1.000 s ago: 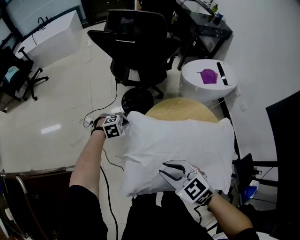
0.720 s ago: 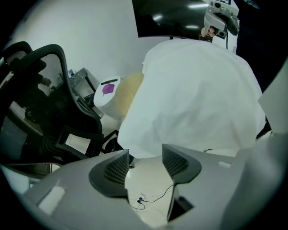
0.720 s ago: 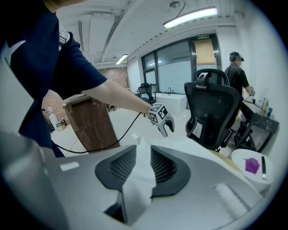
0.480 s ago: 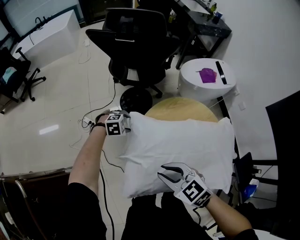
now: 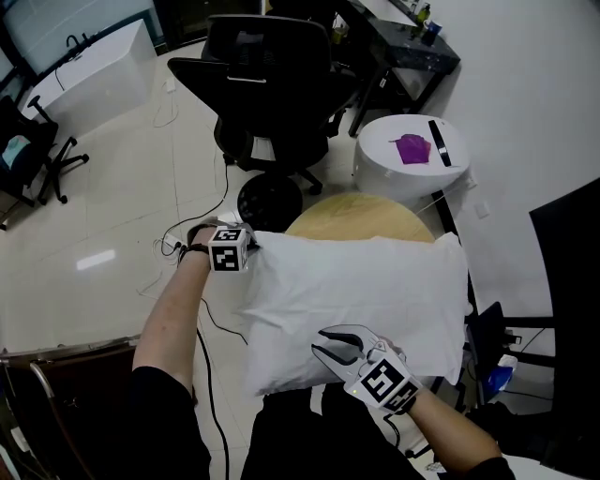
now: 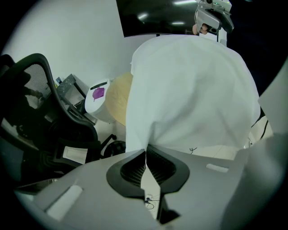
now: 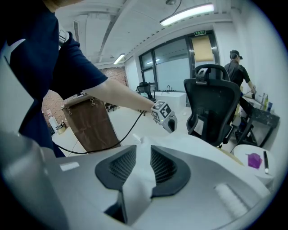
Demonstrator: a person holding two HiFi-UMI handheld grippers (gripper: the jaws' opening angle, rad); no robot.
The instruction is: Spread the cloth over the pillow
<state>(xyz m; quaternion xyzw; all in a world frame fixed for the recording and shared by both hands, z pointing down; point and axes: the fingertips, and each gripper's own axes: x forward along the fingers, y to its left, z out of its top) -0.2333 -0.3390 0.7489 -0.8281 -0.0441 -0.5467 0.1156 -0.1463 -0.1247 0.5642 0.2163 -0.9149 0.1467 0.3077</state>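
A white cloth lies draped over the pillow, which bulges beneath it and stays hidden, on a round wooden table. My left gripper is at the cloth's far left corner. In the left gripper view its jaws are shut, with the tip of the cloth caught between them. My right gripper is at the near edge, shut on a fold of cloth that runs between its pads. Each gripper shows in the other's view, the left gripper and the right gripper.
A black office chair stands just beyond the table. To its right is a round white side table with a purple thing and a black stick. A cable trails on the floor at left. A brown cabinet is near my left elbow.
Both grippers stay at their corners of the cloth. The left one has shifted only slightly up and left, and the cloth lies much the same.
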